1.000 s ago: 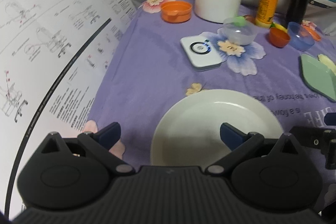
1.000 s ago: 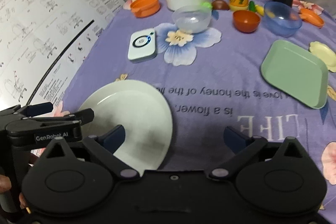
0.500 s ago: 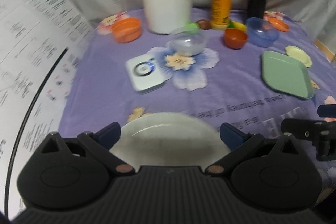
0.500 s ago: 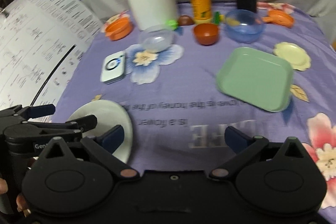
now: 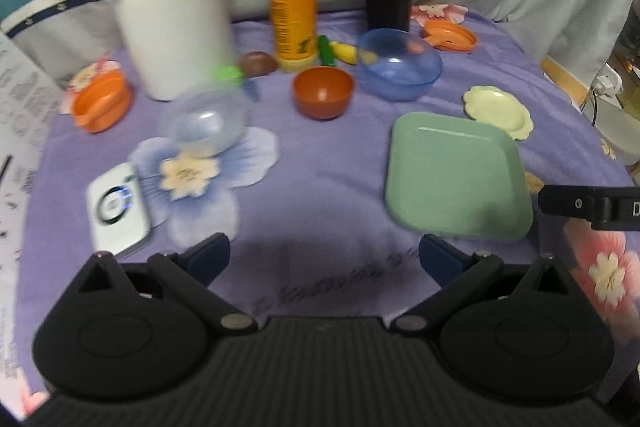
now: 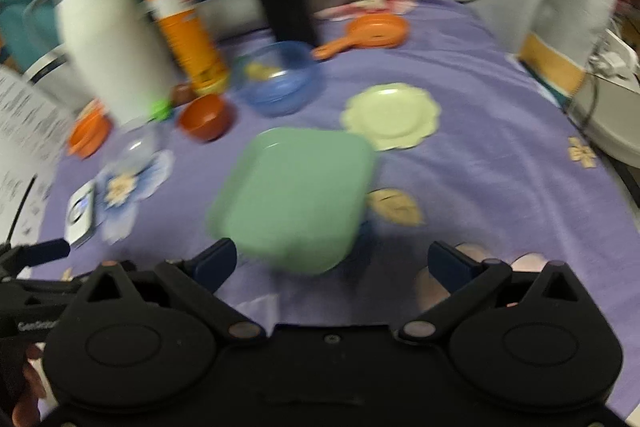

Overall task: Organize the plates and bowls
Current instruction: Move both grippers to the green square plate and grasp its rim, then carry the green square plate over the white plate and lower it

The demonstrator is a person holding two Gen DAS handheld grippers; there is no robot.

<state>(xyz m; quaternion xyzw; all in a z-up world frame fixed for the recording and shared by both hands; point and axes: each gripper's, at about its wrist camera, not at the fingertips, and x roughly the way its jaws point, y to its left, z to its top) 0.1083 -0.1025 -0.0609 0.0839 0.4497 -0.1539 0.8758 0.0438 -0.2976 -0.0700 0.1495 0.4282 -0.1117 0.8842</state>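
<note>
Both of your grippers are swinging away from the white plate, which is no longer showing in either view, and toward the green square plate (image 6: 292, 199). Your right gripper (image 6: 332, 259) is hovering low over that plate's near edge with its fingers spread wide and gripping nothing. Your left gripper (image 5: 324, 255) is also released and empty, hanging above bare purple cloth beside the green plate's left edge. Both views are blurring, so you are moving quickly; arriving at this speed, a finger could be catching the green plate's rim and shoving it into the pale yellow scalloped plate (image 6: 390, 117) just behind it. Farther behind the green plate, the blue bowl (image 5: 400, 65) and brown bowl (image 5: 323, 91) are sitting close together and could be getting nudged too.
</note>
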